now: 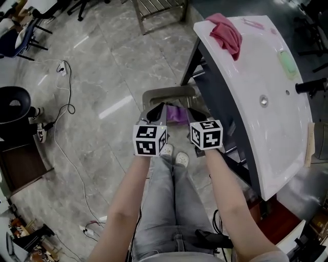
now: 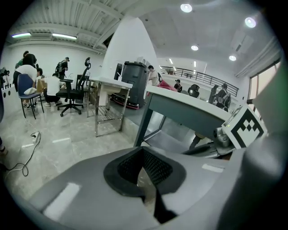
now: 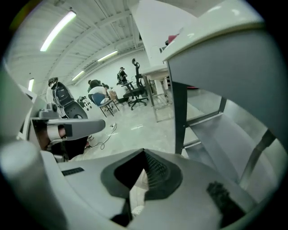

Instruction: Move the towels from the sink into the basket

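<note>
A pink towel [image 1: 226, 34] lies bunched at the far end of the white sink [image 1: 256, 66], which runs along the right of the head view. On the floor below stands the grey basket [image 1: 169, 94] with a purple towel [image 1: 178, 113] inside it. My left gripper [image 1: 155, 110] and right gripper [image 1: 192, 113] hang side by side above the basket, beside the sink's dark frame. Both are shut and hold nothing. In the left gripper view the left gripper [image 2: 143, 151] has its pads meeting at the tip. The right gripper [image 3: 144, 153] looks the same in its own view.
A green soap bar [image 1: 288, 64] and a black faucet [image 1: 310, 86] sit on the sink's far side. The sink's dark metal frame [image 1: 218, 97] is close on my right. Cables [image 1: 65, 108] trail over the tiled floor at left. A steel rack [image 1: 160, 11] stands beyond the basket.
</note>
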A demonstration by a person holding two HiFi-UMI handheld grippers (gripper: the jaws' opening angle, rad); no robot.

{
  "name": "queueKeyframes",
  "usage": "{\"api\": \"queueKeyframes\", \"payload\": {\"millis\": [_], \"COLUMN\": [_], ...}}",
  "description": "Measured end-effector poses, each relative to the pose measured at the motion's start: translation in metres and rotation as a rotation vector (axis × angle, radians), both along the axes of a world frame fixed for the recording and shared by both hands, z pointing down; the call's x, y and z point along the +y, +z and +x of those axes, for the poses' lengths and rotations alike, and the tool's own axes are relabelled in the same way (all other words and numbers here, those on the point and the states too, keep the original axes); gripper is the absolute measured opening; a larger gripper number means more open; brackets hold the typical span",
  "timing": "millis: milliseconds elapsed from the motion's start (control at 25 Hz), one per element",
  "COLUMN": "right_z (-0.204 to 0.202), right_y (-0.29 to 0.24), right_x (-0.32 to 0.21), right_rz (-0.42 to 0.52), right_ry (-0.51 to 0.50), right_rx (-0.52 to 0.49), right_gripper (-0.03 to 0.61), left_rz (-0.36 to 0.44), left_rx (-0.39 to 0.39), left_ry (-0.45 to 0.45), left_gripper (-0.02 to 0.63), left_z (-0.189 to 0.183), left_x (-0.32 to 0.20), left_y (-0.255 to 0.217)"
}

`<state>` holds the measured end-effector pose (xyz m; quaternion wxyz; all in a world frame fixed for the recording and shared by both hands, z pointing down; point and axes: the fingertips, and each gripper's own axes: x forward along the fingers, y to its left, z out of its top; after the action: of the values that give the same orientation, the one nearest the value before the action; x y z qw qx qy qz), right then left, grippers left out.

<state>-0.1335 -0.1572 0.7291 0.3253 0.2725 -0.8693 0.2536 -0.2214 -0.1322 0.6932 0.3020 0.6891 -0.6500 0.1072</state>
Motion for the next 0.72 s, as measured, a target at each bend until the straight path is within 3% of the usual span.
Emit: {"api": "queueKeyframes", "payload": {"millis": [400,720], "right_z": [0.015,0.023], "right_y": [-0.081,-0.141], "right_x": [-0.001,-0.004], "right_rz": [0.039,0.093], "right_ry": [0.078,0.079], "right_rx": [-0.067,-0.092], "right_gripper": [0.015,0.015], "left_rz": [0.063,0.107], "left_rx": [-0.021,-0.021], "left_ry": [0.043,0.056], "left_gripper": [0.005,0.003], "left_z": [0.026,0.036], "left_x": [-0.005,-0.015], "left_y": [-0.064,-0.118]}}
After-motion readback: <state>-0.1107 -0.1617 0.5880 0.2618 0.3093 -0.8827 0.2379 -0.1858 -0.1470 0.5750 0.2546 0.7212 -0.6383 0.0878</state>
